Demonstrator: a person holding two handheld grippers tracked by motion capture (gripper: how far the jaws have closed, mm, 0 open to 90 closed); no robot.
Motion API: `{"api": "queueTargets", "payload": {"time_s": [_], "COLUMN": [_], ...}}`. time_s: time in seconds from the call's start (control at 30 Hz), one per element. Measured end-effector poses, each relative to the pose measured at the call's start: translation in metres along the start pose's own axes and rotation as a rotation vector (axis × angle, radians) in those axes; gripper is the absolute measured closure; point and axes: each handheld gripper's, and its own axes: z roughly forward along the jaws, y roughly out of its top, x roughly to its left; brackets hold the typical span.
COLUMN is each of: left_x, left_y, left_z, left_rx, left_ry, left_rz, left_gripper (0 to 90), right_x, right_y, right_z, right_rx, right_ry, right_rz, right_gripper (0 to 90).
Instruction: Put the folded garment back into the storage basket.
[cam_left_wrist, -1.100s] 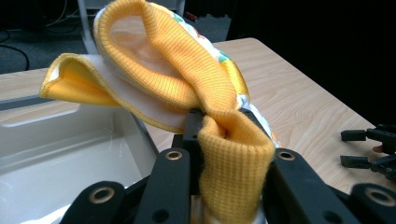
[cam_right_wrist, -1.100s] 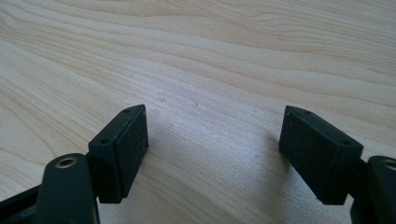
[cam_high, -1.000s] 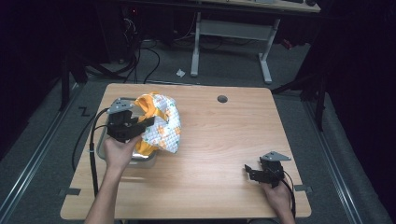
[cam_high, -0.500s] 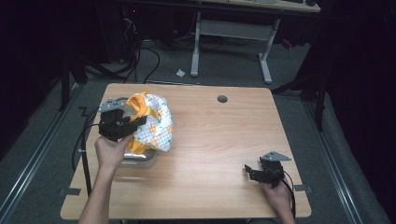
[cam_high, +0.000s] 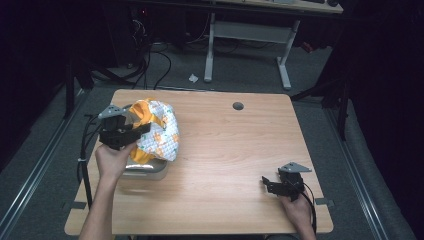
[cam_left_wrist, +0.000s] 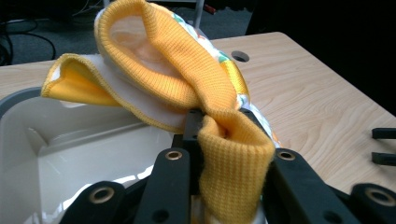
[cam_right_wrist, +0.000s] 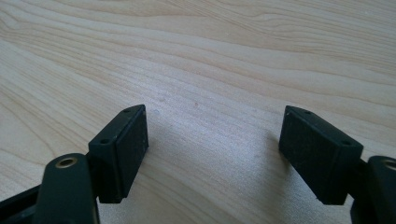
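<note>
Nearest me, at the table's (cam_high: 215, 150) right front, I am resting the right gripper (cam_high: 274, 186) idle on the bare wood, its jaws spread wide with nothing between them, as its own view shows (cam_right_wrist: 212, 154). Across on the left, I am clamping the left gripper (cam_left_wrist: 224, 135) on the cloth's (cam_left_wrist: 187, 79) yellow ribbed edge; the jaws are pinching a fold of it, and the rest is draping up and away from them. Under and just behind that grip, the white bin (cam_left_wrist: 70, 149) is sitting open, and from above the cloth (cam_high: 157, 130) is hanging over the bin's (cam_high: 145, 170) far rim rather than down inside. Compared with a second ago, I am carrying the bundle leftward and toward the back edge, so it is sitting higher and more bunched above the bin. I am reading that as the cloth coming out of the bin, or being repositioned over it; the lift looks about half done. Beyond, the table's cable hole (cam_high: 238, 106) is lying well apart from everything.
</note>
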Motion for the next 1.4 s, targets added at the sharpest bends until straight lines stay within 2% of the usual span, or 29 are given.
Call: {"api": "queueTargets", "payload": {"time_s": [0.4,0.73,0.93,1.4], "left_x": [0.012,0.024,0.030,0.040], "left_y": [-0.004,-0.012,-0.016,-0.028], "left_z": [0.005,0.019,0.022,0.039], "left_rx": [0.044,0.093,0.109,0.168], "left_ry": [0.030,0.040,0.070,0.097], "left_rz": [0.003,0.005,0.008,0.005], "left_gripper": [76.7,76.6,76.6,76.5], "right_x": [0.000,0.000,0.000,0.000], "right_y": [0.000,0.000,0.000,0.000], "right_z": [0.000,0.000,0.000,0.000], "right_rx": [0.000,0.000,-0.001,-0.001], "right_ry": [-0.002,-0.001,-0.002,-0.002], "right_rz": [0.001,0.001,0.002,0.002], "right_gripper": [24.3,24.3,24.3,24.3]}}
